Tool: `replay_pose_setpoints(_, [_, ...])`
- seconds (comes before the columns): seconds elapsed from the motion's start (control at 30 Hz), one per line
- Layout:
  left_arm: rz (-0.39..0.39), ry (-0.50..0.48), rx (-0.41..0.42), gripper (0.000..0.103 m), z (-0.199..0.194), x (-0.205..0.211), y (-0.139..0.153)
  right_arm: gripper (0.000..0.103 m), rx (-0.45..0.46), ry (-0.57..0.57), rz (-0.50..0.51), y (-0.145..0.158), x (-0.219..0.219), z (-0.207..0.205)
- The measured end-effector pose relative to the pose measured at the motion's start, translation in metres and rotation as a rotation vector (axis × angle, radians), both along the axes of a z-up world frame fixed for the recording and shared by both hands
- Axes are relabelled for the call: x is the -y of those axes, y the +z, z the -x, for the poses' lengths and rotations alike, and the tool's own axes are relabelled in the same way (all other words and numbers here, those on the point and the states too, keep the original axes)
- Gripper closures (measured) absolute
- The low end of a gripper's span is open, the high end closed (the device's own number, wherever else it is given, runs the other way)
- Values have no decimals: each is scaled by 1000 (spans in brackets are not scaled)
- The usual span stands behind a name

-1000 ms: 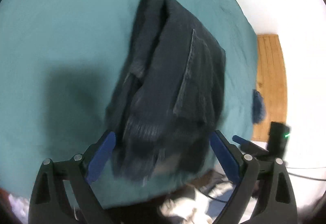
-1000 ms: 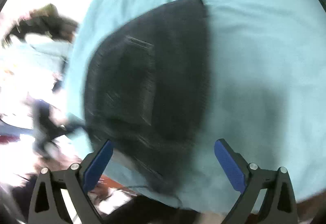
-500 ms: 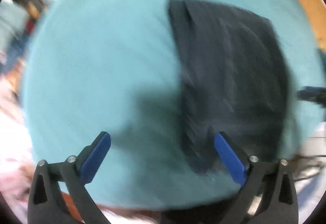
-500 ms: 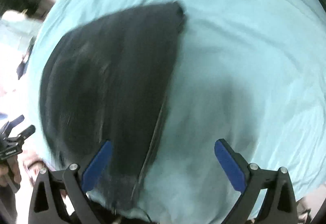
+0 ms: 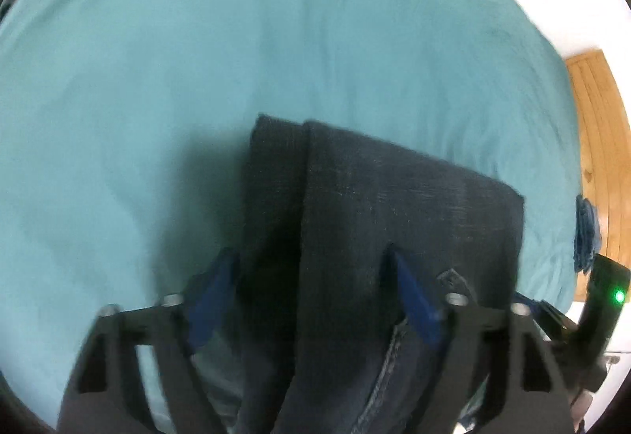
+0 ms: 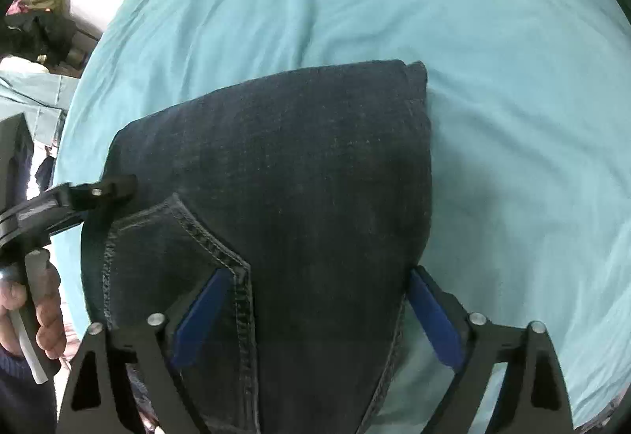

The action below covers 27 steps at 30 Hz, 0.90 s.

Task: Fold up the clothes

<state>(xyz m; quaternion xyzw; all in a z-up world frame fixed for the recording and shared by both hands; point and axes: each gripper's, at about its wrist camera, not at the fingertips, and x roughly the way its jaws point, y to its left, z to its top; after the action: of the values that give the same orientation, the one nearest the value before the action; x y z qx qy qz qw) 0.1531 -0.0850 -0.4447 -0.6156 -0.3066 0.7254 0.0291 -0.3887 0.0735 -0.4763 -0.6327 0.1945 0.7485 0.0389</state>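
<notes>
Teal bed point(image 5: 197, 59) carries dark folded jeans point(image 6: 276, 158) at near edge, laid flat prob. for another fold. L claw point(image 5: 311, 296) and R claw point(image 6: 315, 310) straddle near end, both closing w/ denim between pads; not yet clenched.

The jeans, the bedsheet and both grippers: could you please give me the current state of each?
jeans: folded, lying on the sheet
teal sheet: spread out, lightly wrinkled
left gripper: jaws closing, jeans between them
right gripper: jaws closing, jeans between them
</notes>
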Motion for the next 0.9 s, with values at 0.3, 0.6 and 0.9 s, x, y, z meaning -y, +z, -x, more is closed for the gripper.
replay_pose_setpoints(0.3, [-112, 205, -106, 89, -58, 40, -3, 68, 43, -32, 15, -31, -14, 14])
replay_pose_setpoints(0.6, [-154, 134, -110, 24, -2, 62, 15, 59, -95, -198, 153, -12, -55, 53])
replay_pose_setpoints(0.9, [-175, 135, -22, 76, 19, 91, -43, 83, -125, -211, 258, -32, -51, 118])
